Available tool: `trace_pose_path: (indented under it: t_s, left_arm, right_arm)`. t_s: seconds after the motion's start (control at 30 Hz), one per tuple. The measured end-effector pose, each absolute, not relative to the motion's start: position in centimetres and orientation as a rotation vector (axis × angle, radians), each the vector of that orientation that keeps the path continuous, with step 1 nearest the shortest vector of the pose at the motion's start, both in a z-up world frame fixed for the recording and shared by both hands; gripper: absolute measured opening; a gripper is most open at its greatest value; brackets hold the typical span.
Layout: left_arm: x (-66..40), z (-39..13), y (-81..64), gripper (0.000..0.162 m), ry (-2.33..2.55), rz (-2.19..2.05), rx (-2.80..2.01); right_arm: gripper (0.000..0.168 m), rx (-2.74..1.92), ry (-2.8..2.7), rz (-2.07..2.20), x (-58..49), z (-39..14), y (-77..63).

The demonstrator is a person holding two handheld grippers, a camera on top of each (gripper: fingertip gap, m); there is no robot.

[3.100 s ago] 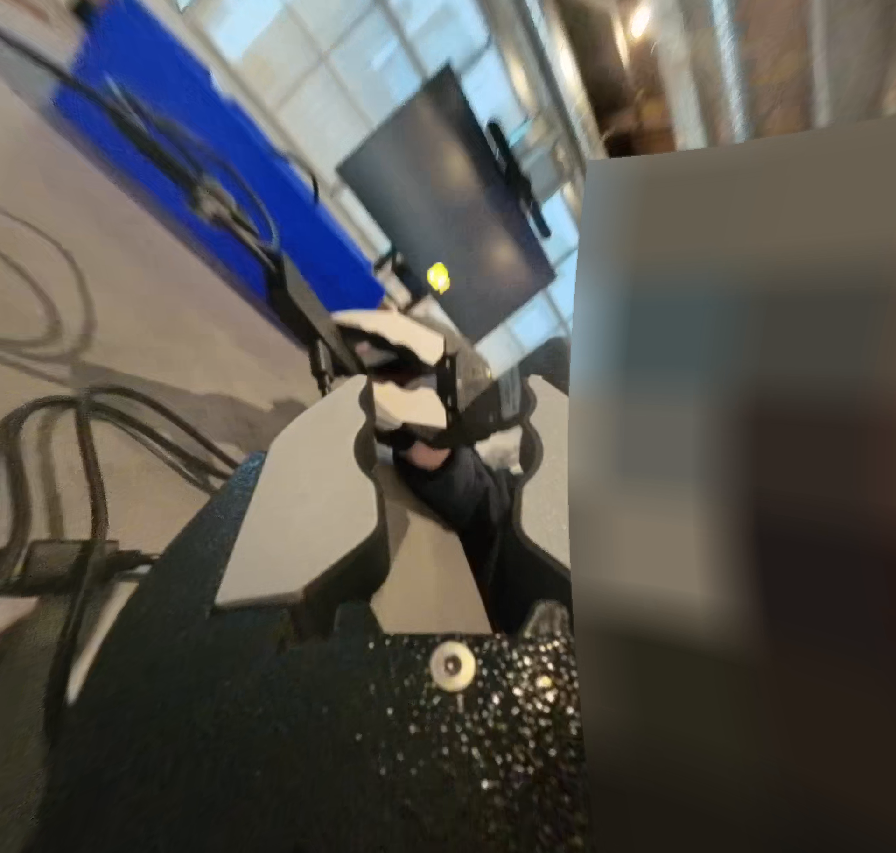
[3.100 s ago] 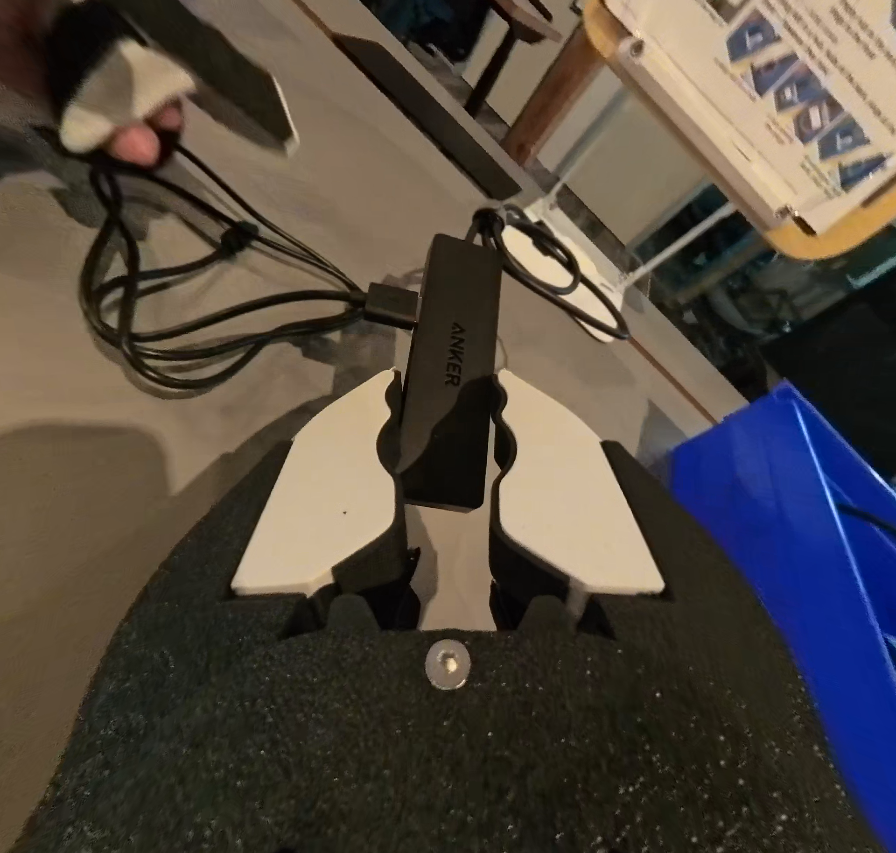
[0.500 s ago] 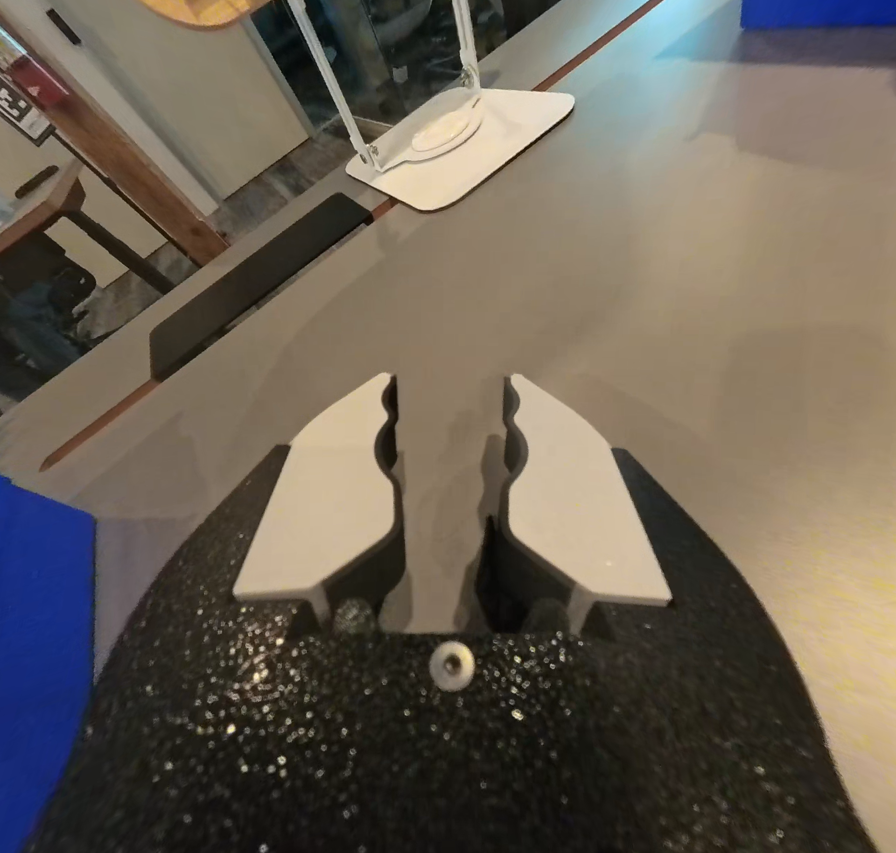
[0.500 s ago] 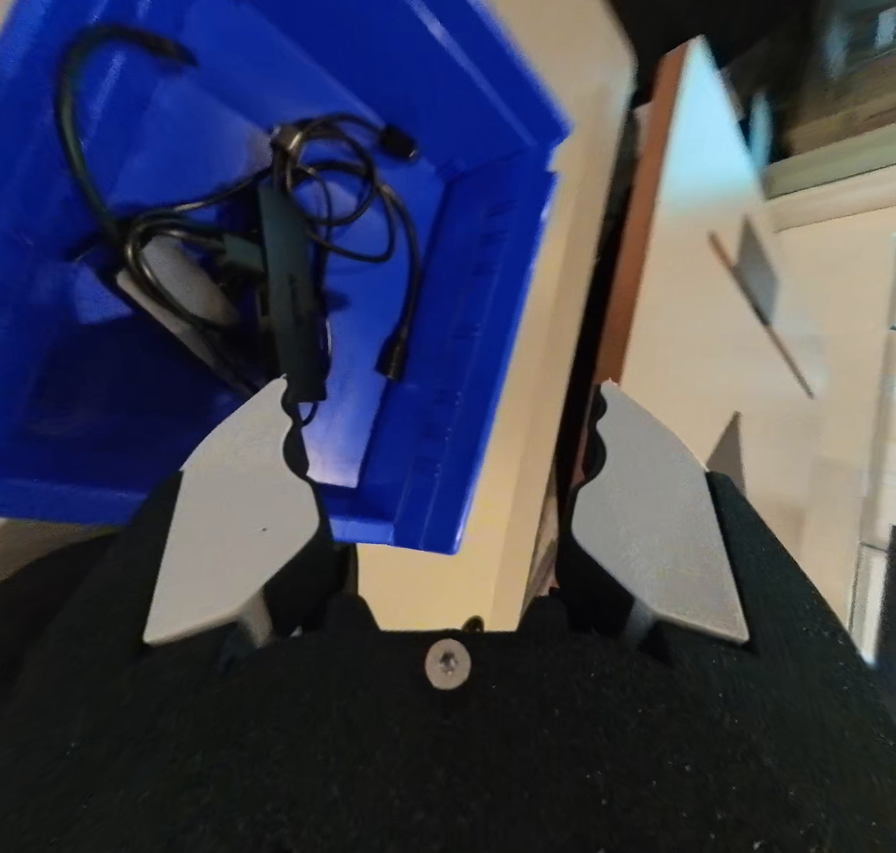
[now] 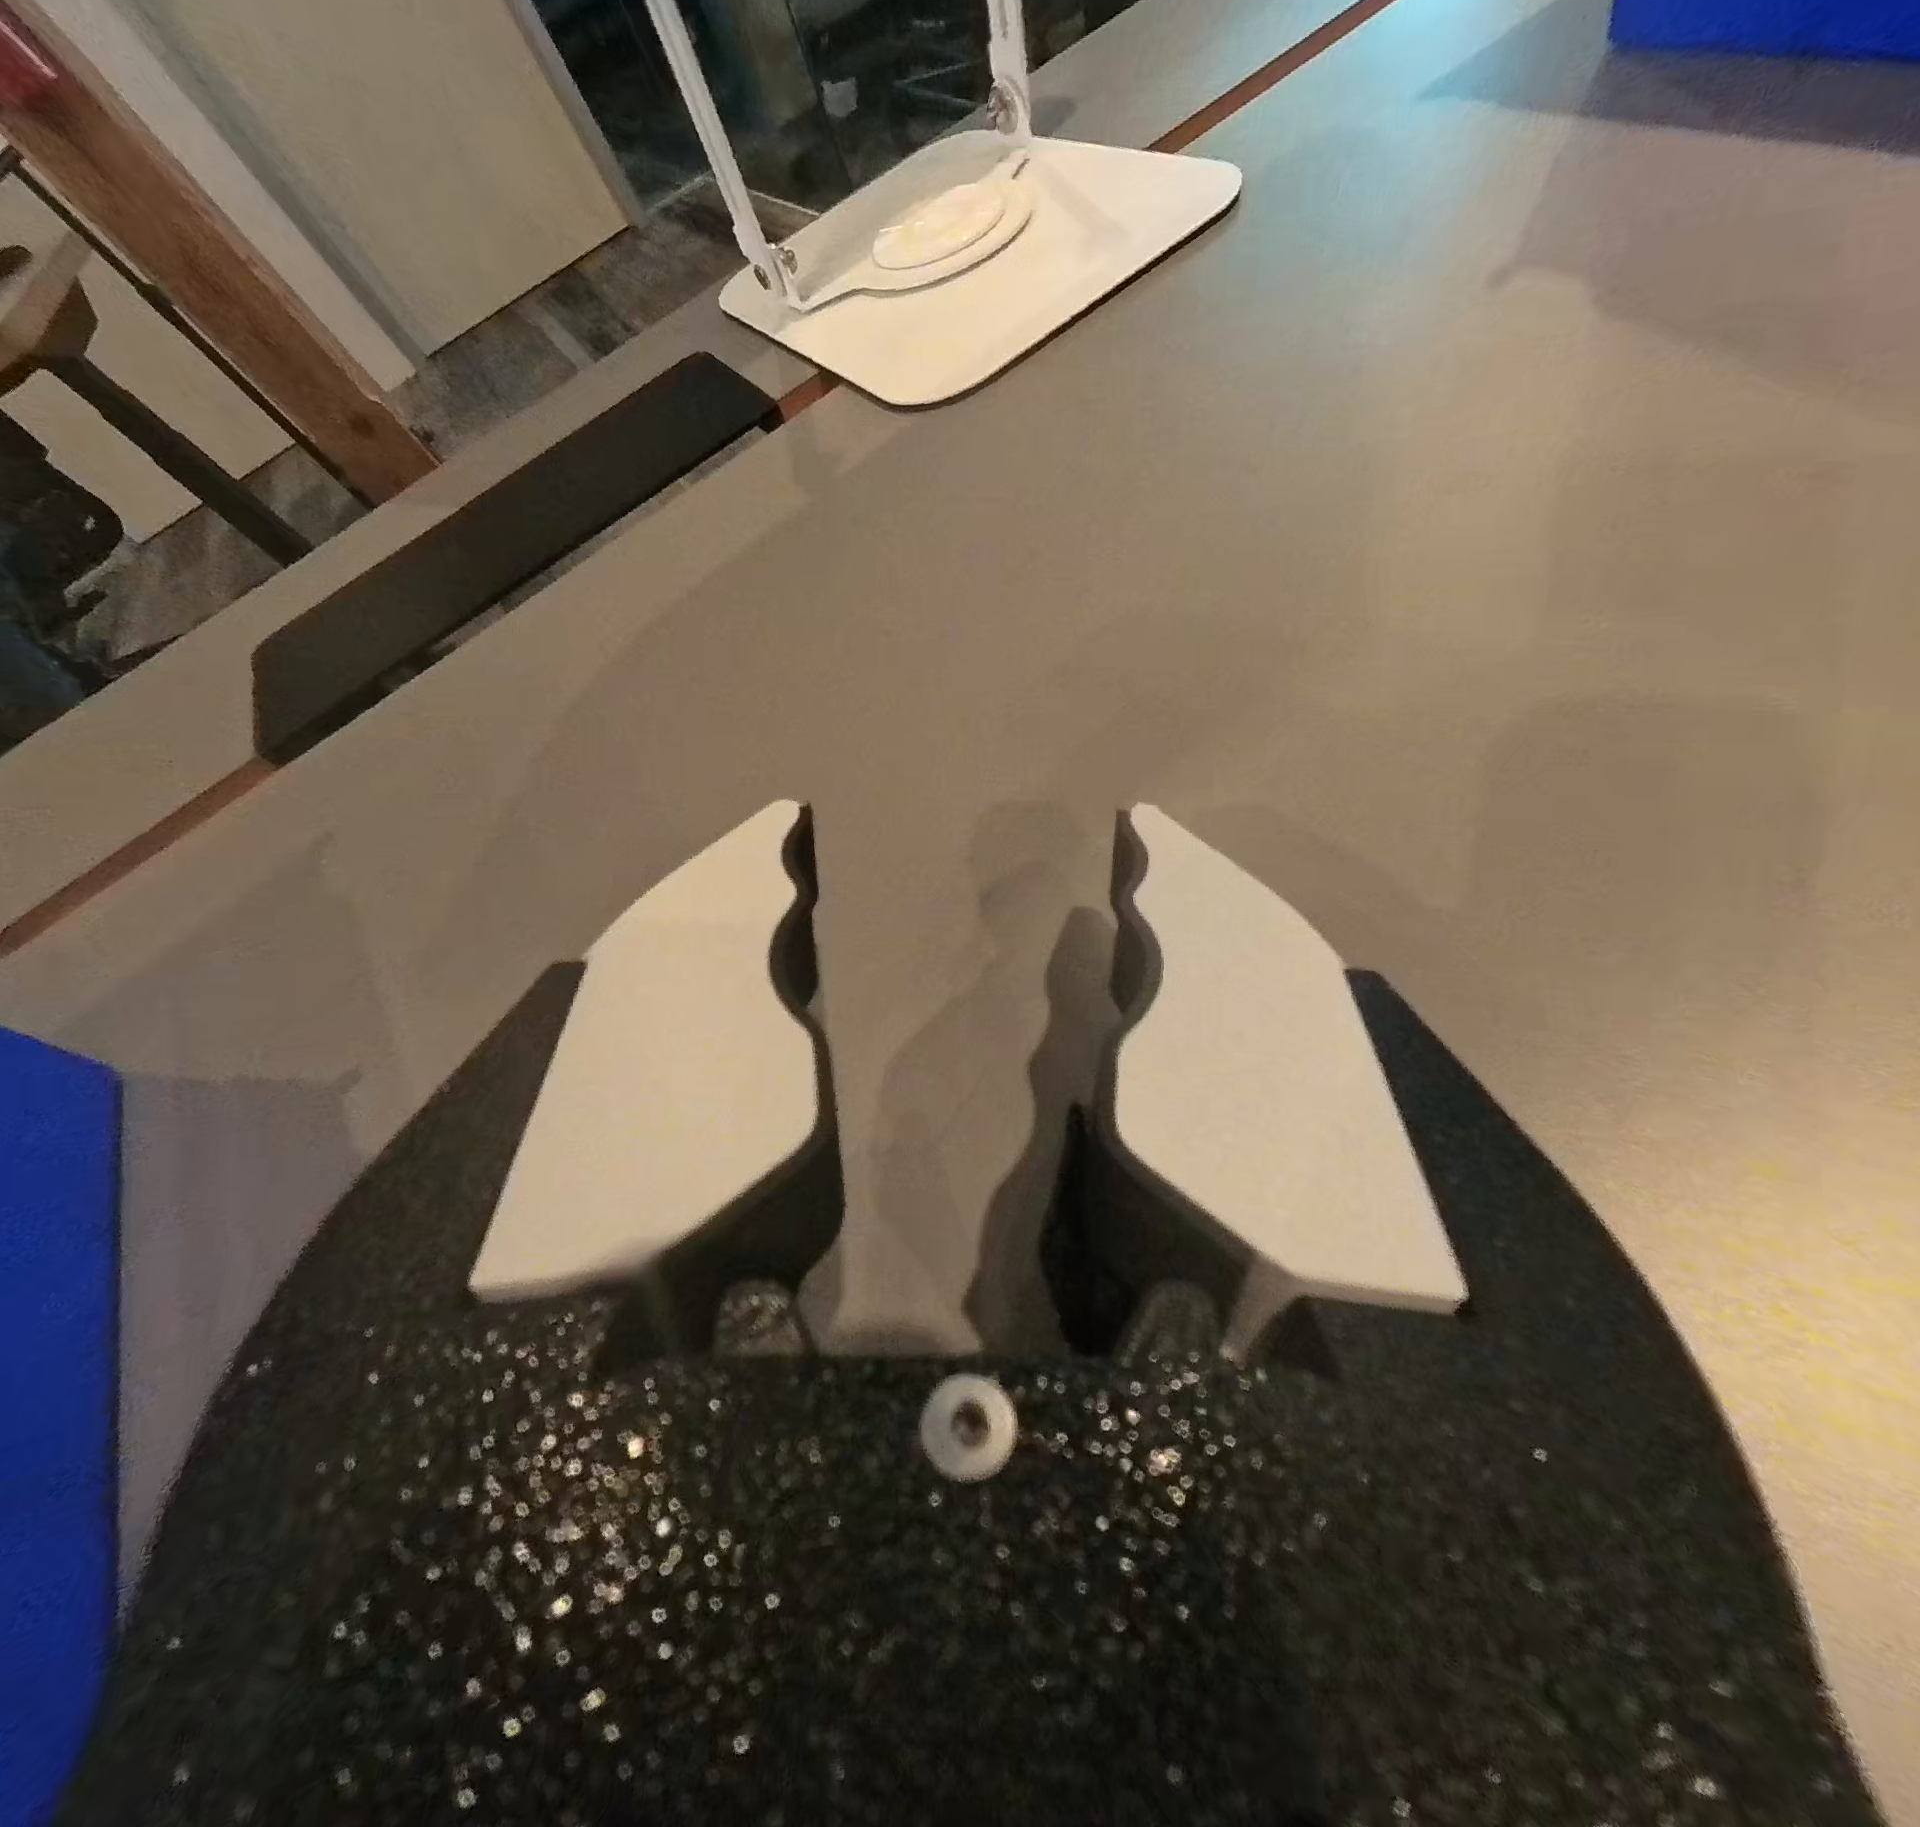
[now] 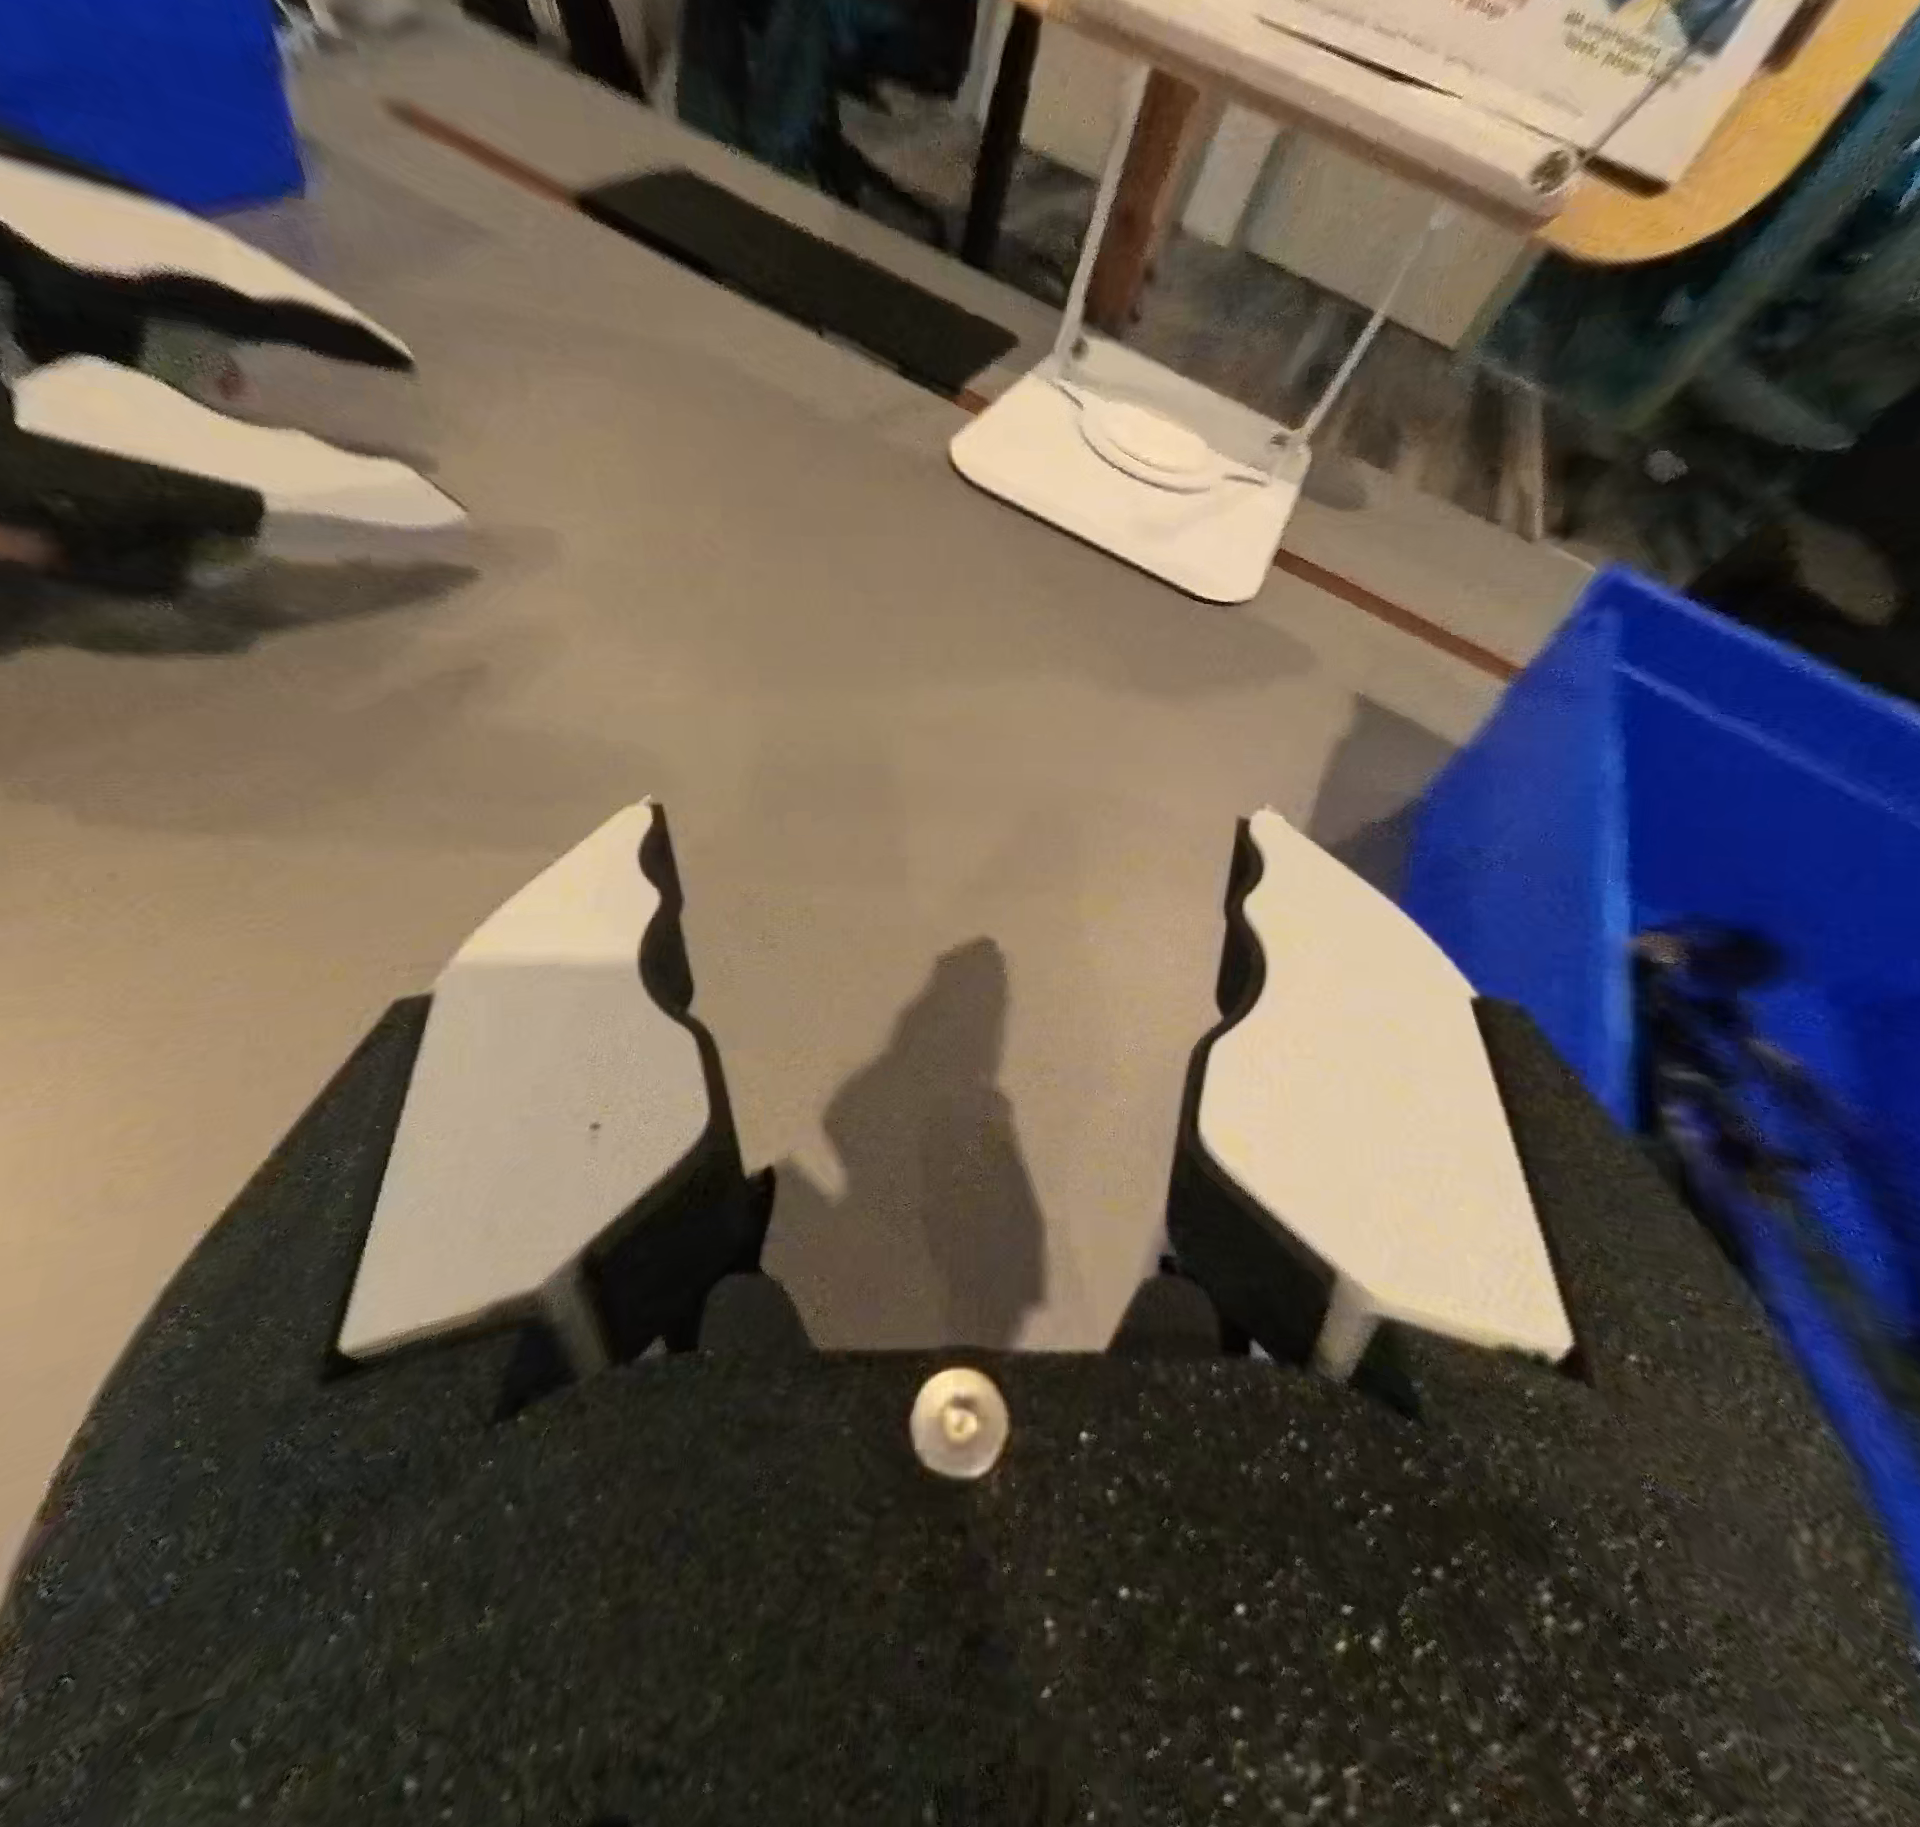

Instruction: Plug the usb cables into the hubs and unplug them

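Grey tabletop (image 6: 727, 634) lies bare under both empty, parted tools, left (image 5: 964, 821) and right (image 6: 951, 811), dark blurred cables (image 6: 1756, 1050) in the bin (image 6: 1538, 842) beside the right one.

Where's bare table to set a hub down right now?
Widest free patch: grey table between the white stand base, the left gripper and the open right gripper. Tighter along the right blue bin and the black strip at the far edge.

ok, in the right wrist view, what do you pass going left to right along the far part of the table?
Blue bin → left tongs → black strip → white stand base → second blue bin.
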State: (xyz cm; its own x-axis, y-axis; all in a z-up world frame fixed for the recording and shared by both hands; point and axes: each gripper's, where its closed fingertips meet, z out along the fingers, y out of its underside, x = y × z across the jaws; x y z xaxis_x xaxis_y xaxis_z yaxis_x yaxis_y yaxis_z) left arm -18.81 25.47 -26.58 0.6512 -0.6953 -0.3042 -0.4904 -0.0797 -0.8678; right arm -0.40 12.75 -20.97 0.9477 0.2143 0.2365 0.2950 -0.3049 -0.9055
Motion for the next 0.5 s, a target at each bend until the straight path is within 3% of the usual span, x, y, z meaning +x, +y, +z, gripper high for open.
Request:
trace_pose_path:
  t_s: [0.23,0.43,0.5]
  left_arm:
    - [-18.5,-26.6,25.5,0.062,0.989,-0.194,-1.711]
    - [-18.2,-26.3,25.2,0.064,1.006,-0.173,-1.658]
    - [-17.7,-26.0,24.5,0.048,1.046,-0.223,-1.635]
  right_arm:
    - [0.098,-1.839,-0.429,0.066,-2.9,-23.9,13.5]
    - [0.102,-1.699,-0.425,0.049,-3.4,-22.2,13.3]
    - [0.102,-1.649,-0.415,0.009,-3.0,-21.3,13.2]
